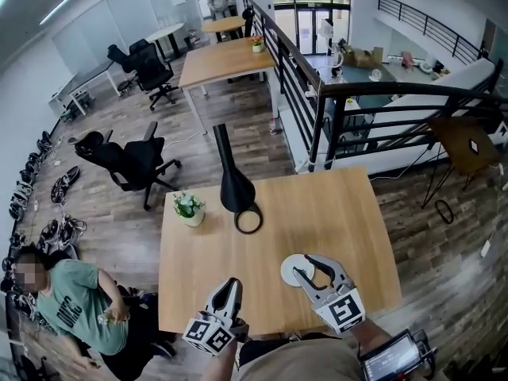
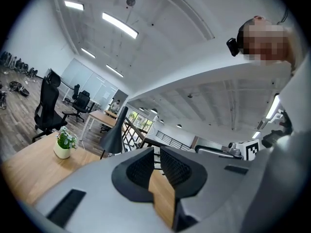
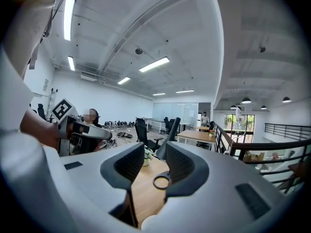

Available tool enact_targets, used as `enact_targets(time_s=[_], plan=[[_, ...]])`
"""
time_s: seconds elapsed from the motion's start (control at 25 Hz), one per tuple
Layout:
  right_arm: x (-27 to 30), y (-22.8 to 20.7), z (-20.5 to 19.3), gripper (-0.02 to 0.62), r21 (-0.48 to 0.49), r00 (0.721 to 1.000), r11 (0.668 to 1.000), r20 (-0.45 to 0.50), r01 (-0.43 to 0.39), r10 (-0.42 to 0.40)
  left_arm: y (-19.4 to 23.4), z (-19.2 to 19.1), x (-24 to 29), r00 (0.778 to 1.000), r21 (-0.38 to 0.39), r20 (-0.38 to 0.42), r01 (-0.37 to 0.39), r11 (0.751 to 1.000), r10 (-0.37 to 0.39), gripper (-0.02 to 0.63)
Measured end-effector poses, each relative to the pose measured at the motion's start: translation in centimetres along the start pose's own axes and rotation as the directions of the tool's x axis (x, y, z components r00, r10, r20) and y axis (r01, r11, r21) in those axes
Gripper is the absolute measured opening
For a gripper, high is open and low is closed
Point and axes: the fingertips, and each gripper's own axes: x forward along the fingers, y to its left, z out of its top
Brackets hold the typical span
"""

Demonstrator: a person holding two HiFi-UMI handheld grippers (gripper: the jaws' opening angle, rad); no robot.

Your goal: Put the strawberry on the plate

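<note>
Both grippers sat at the lower edge of the head view, over the near side of the worktop (image 1: 317, 205). The left gripper (image 1: 229, 286) had its fingers (image 2: 141, 169) drawn almost together, with only a slit and nothing in it, probably parked out of the way. The right gripper (image 1: 304, 266) hung over the white plate (image 1: 286, 271), lower centre-right of the frame. Its fingers (image 3: 131, 164) were partly spread and empty, with only bare wood and the ring of the black lamp (image 3: 162, 180) showing between them. No strawberry showed in any view. It may have lain on the plate beneath that gripper, which would explain the parted, empty fingers, but I could not confirm it.
</note>
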Motion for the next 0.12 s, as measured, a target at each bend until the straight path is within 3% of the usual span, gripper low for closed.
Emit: enact_targets(time_s=[0.12], plan=[[-0.15,0.92,0.14,0.147,0.014,1.000,1.000,-0.012,-0.001,0.002,-0.30,-0.16,-0.79,1.000,-0.016,-0.011,0.007,1.000,-0.008,0.023]])
